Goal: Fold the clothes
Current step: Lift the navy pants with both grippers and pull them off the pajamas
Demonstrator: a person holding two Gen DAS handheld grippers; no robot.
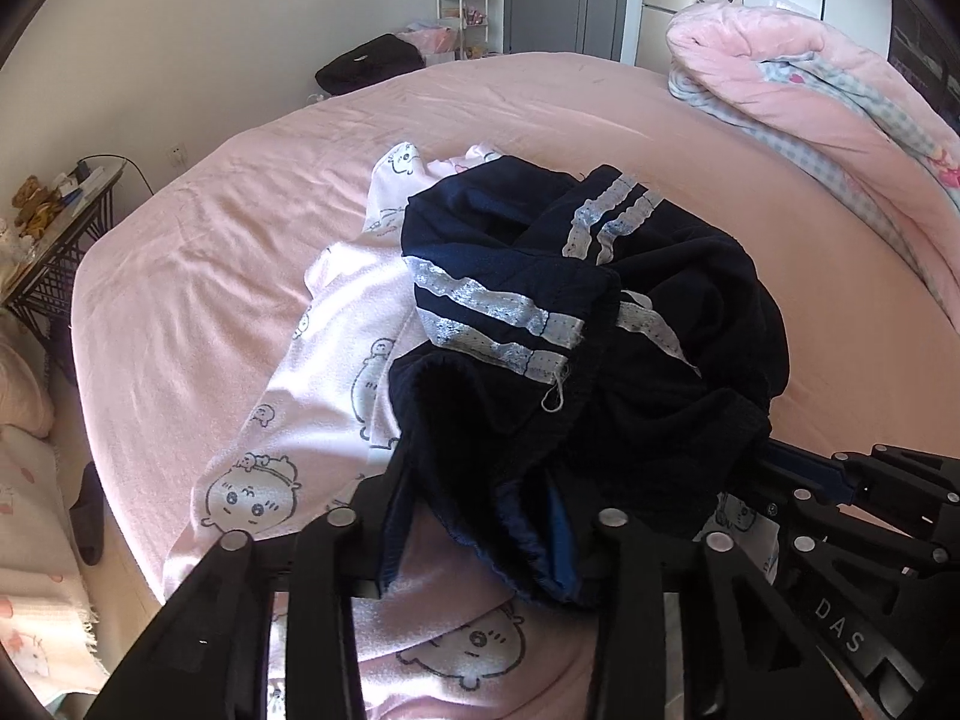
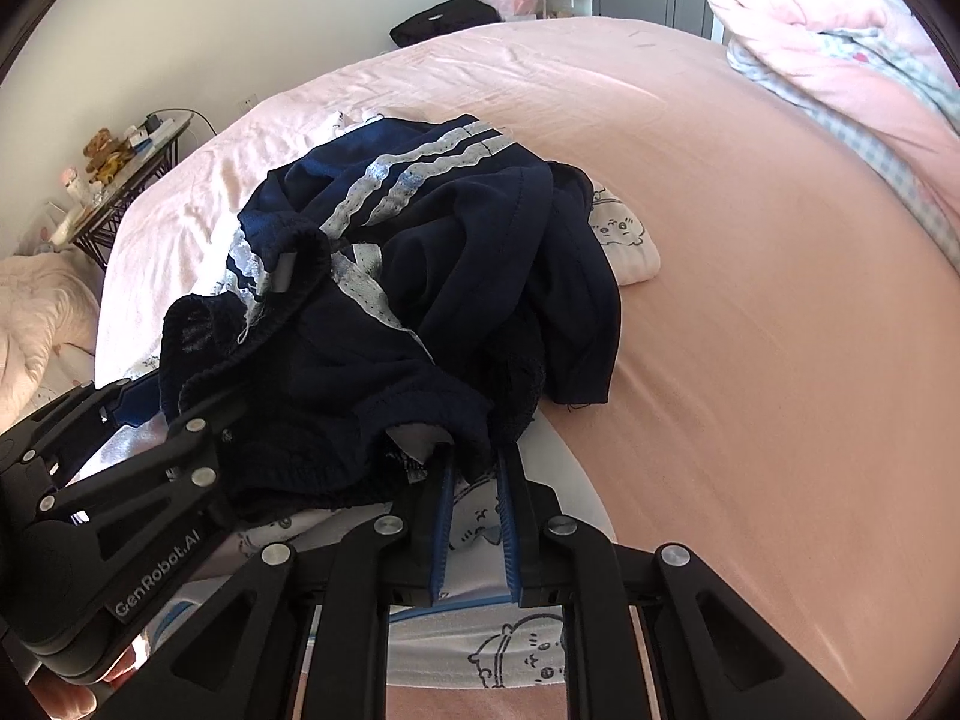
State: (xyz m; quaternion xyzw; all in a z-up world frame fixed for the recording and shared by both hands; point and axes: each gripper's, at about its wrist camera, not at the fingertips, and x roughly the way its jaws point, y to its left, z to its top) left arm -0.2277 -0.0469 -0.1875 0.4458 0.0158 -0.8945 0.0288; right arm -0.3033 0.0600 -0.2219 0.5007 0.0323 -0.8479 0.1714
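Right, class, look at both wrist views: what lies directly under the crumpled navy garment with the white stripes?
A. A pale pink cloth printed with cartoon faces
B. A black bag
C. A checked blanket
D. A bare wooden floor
A: the pale pink cloth printed with cartoon faces spreads out from beneath the crumpled navy garment with white stripes on the pink bed sheet.

Daylit bedroom, two wrist fisheye views.
Soft, bright daylight falls across the pink bed sheet (image 1: pixel 252 204), with mild glare on its creases; the navy garment (image 2: pixel 432 300) reads nearly black in its folds. Straight edges bow outward, corners vignette to black, and near gripper linkages are slightly soft.
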